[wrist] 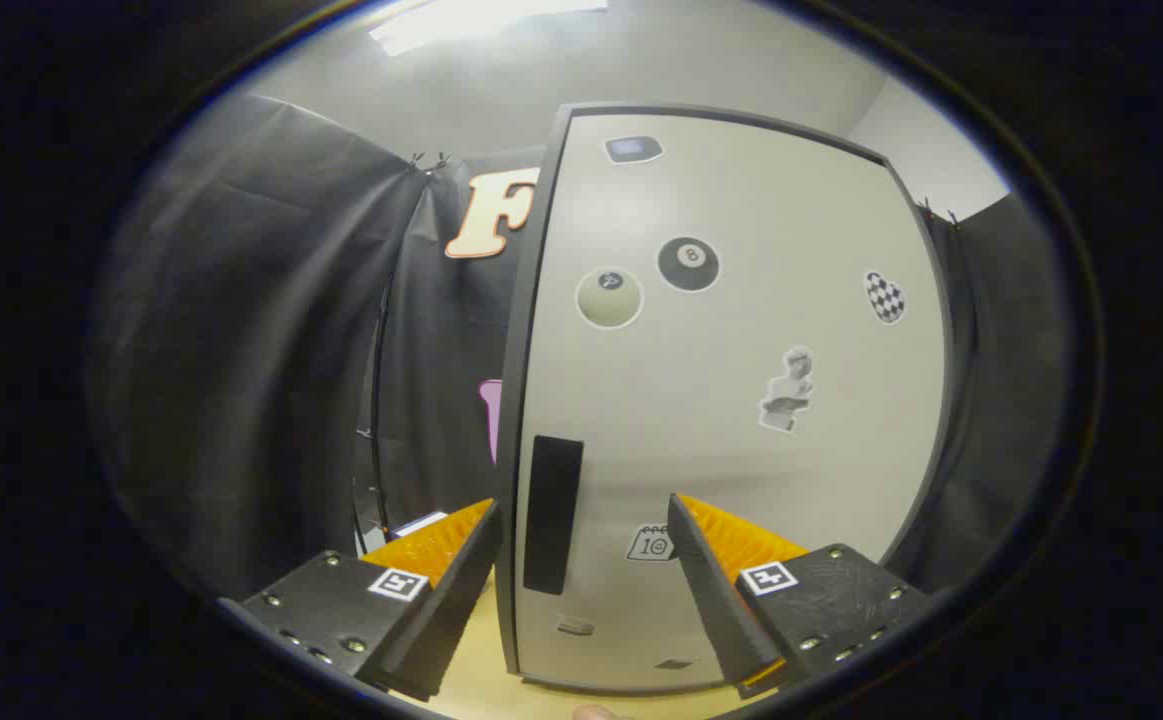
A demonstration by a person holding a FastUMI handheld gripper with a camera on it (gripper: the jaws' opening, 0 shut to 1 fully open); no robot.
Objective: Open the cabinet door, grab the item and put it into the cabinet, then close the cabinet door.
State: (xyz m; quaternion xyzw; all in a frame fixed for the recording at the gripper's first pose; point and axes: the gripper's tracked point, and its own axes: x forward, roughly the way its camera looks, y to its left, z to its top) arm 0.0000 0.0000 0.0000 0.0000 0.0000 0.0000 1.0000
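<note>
A pale cabinet door with a dark frame stands shut just ahead of me, covered with several stickers. Its dark upright handle sits near the door's left edge, low down. My gripper is open, and the handle lies between its two fingers, a little beyond the tips. The left finger is left of the door's edge and the right finger is in front of the door panel. Nothing is held.
The cabinet stands on a light wooden surface. Black cloth walls hang to the left of and behind the cabinet, and also on its right. A small white-and-blue object lies low beside the left finger.
</note>
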